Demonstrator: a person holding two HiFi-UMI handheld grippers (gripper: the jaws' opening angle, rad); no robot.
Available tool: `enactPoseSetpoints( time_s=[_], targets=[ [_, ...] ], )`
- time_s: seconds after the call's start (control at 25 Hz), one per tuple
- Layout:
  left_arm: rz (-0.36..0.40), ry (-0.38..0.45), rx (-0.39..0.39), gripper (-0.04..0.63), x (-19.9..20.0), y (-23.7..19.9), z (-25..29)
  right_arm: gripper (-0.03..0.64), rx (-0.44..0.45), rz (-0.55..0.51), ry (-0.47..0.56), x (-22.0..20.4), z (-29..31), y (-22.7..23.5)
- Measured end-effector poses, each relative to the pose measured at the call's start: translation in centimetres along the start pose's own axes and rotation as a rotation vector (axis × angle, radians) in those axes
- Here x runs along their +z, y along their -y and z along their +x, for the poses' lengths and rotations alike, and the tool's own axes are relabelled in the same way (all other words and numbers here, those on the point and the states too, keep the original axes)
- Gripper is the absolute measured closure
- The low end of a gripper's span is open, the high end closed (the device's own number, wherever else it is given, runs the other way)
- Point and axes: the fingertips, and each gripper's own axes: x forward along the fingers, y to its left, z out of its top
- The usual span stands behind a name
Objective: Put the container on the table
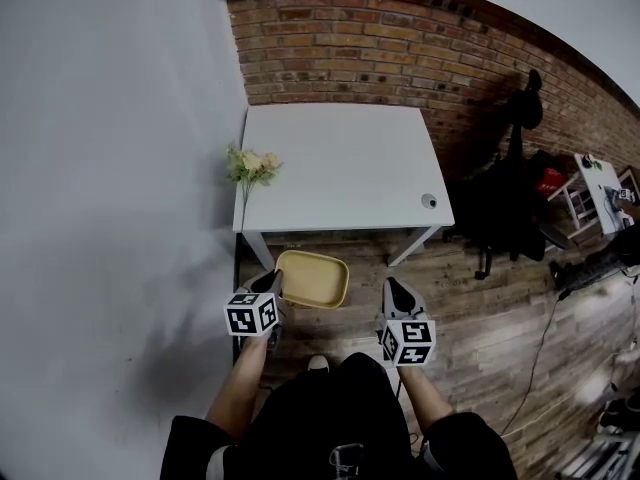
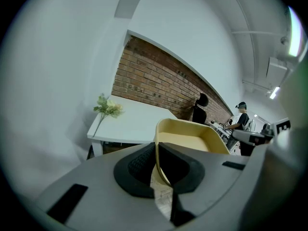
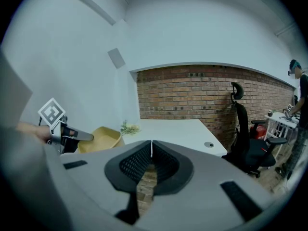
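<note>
One container clamped in left gripper; right gripper closed, empty; one table.

Container: smooth yellow plastic, matt.
Table top: smooth, white.
Brick wall: rough red brick.
Floor: wood planks, streaky.
Left gripper: smooth grey plastic shell; pads black, bumpy, dull.
Right gripper: same grey plastic.
</note>
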Motion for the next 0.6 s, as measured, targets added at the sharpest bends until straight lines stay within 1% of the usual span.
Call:
enactPoseSetpoints(
  time_s=[0.32,0.6],
  targets=[
    [0.01,-0.011,-0.021,0.568,0.6,0.6,2.0,0.591,-0.014,0.013,-0.006,-0.3,0.8,1.0],
    [-0.003,-0.023,-0.021,0.568,1.3,0.3,5.6,0.591,-0.005,0.019,-0.015,-0.3,4.3,3.0]
  ],
)
